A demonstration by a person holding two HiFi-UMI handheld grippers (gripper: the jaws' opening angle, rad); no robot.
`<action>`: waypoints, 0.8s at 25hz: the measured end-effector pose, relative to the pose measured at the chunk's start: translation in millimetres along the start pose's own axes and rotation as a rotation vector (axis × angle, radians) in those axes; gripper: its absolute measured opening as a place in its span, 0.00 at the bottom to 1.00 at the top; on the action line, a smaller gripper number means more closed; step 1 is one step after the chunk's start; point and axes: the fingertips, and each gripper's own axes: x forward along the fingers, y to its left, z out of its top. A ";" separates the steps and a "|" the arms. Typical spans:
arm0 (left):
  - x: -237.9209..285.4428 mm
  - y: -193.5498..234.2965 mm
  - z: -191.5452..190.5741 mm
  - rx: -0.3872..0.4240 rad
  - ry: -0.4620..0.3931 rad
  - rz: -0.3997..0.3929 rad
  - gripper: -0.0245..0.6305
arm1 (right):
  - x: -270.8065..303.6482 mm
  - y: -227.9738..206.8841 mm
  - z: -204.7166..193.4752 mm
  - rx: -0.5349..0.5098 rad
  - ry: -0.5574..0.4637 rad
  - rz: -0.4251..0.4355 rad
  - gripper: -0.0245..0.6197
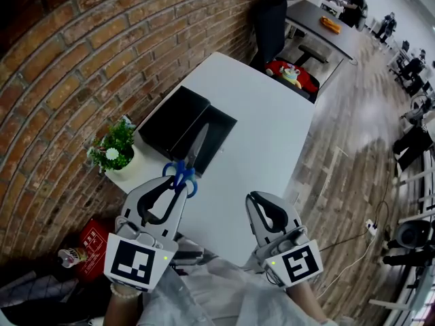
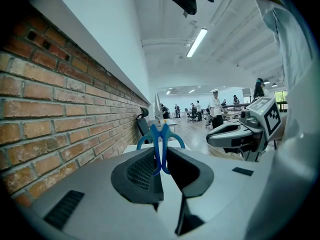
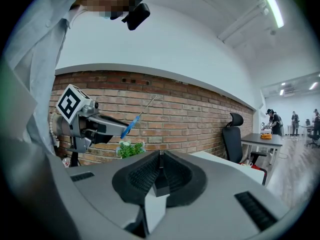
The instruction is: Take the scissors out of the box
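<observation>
Blue-handled scissors (image 1: pixel 188 160) are lifted out over the table's near part, their steel blades pointing away from me above the black box (image 1: pixel 174 117). My left gripper (image 1: pixel 175 184) is shut on the blue handles, which stick up between its pads in the left gripper view as scissors (image 2: pixel 160 140) held by the gripper (image 2: pixel 162 153). The right gripper (image 1: pixel 262 201) hovers to the right of it, apart from the scissors, jaws together with nothing between them. In the right gripper view, its own tips (image 3: pixel 160 155) meet, and the left gripper (image 3: pixel 116 126) shows with the scissors (image 3: pixel 133 122) angled upward.
The box lies open, its lid (image 1: pixel 212 140) beside it on the white table (image 1: pixel 268 131). A potted plant (image 1: pixel 118 147) stands at the table's left corner by the brick wall. A black office chair (image 1: pixel 272 19) with a red toy (image 1: pixel 293 74) is beyond the far end.
</observation>
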 end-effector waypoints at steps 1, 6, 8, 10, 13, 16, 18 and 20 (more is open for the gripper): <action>0.0 -0.2 -0.1 0.001 0.001 0.000 0.18 | 0.8 0.7 2.0 0.001 -0.009 0.001 0.12; 0.2 -3.2 -0.7 0.009 -0.005 -0.003 0.18 | 2.2 2.4 6.7 -0.001 -0.041 -0.001 0.12; 0.4 -3.6 -0.5 0.007 -0.006 -0.004 0.18 | 1.2 2.3 3.6 -0.005 -0.024 0.001 0.12; 0.4 -3.1 -0.1 0.002 -0.007 -0.004 0.18 | -0.1 2.6 -1.0 -0.010 0.005 0.007 0.12; 0.7 -1.6 1.1 0.000 -0.008 -0.004 0.18 | 0.5 2.5 -0.7 -0.012 0.011 0.007 0.12; 0.8 -1.5 1.6 -0.003 -0.008 -0.003 0.18 | 1.4 1.8 2.0 -0.012 -0.005 0.002 0.12; 0.8 -2.4 1.4 -0.005 -0.006 -0.002 0.18 | 1.8 1.7 4.7 -0.012 -0.018 0.002 0.12; 0.9 -2.9 0.3 -0.001 0.000 -0.003 0.18 | 1.1 2.5 2.8 -0.016 -0.007 0.006 0.12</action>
